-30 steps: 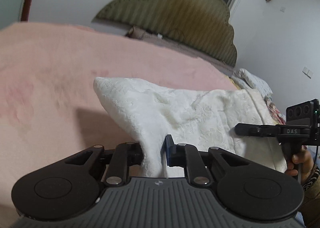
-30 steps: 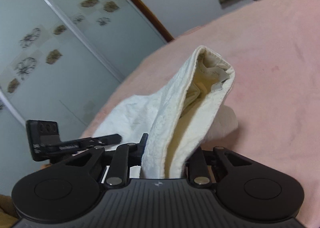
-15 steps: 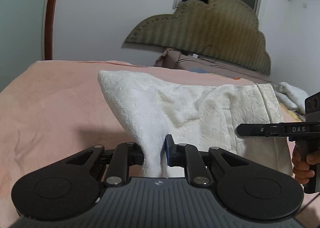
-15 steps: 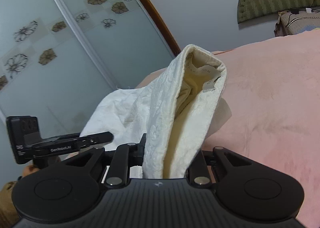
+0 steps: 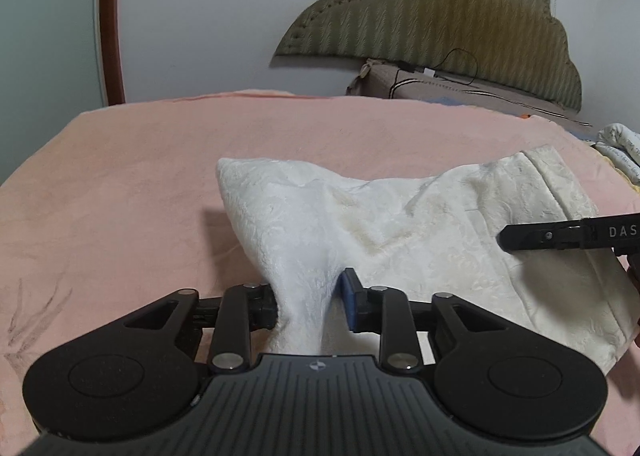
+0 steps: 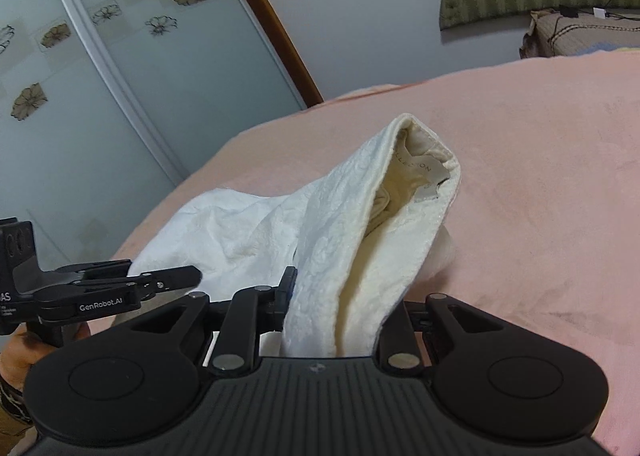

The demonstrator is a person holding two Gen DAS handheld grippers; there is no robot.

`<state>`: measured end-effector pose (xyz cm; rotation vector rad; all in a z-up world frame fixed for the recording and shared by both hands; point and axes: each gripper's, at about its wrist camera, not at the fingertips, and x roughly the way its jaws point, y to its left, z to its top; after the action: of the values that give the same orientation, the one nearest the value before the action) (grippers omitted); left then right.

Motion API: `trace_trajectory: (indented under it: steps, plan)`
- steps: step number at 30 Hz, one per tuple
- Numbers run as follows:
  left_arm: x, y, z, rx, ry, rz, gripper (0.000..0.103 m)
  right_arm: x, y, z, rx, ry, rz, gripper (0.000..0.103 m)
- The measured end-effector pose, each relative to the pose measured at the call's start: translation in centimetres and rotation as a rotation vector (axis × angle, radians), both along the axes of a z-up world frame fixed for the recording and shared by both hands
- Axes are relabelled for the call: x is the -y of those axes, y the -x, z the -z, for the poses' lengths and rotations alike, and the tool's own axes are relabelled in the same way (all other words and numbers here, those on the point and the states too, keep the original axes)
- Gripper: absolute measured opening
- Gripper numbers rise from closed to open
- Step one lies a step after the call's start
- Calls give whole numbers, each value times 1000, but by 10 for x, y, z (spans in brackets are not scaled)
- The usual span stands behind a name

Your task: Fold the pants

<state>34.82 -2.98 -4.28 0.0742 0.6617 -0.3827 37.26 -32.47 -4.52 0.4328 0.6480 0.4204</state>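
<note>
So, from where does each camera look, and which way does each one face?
Left wrist: sits on the left gripper, looks down its fingers over the pink bed toward the headboard; jaws just opening, white pants between them; the right gripper's finger shows at the right edge.
Right wrist: sits on the right gripper, clamped on the pants' waistband, faces the wardrobe doors; left gripper and a hand show at the left.
Shared: pants, bed, headboard, the other gripper.
</note>
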Motion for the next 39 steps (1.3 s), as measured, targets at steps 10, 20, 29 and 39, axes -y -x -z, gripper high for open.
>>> trace_trajectory:
  steps: [10,20,29,39]
  plan:
    - [6,6,8,40,-78,-38,55,-7,7,-4,-49,85,65,37]
    - [5,18,13,78,-105,-39,64,-7,17,-4,-70,80,111,42]
    - [-1,24,15,84,-66,-101,70,5,43,-6,-65,131,189,68]
    - [-11,65,16,115,-30,-97,71,4,76,6,-145,40,25,58]
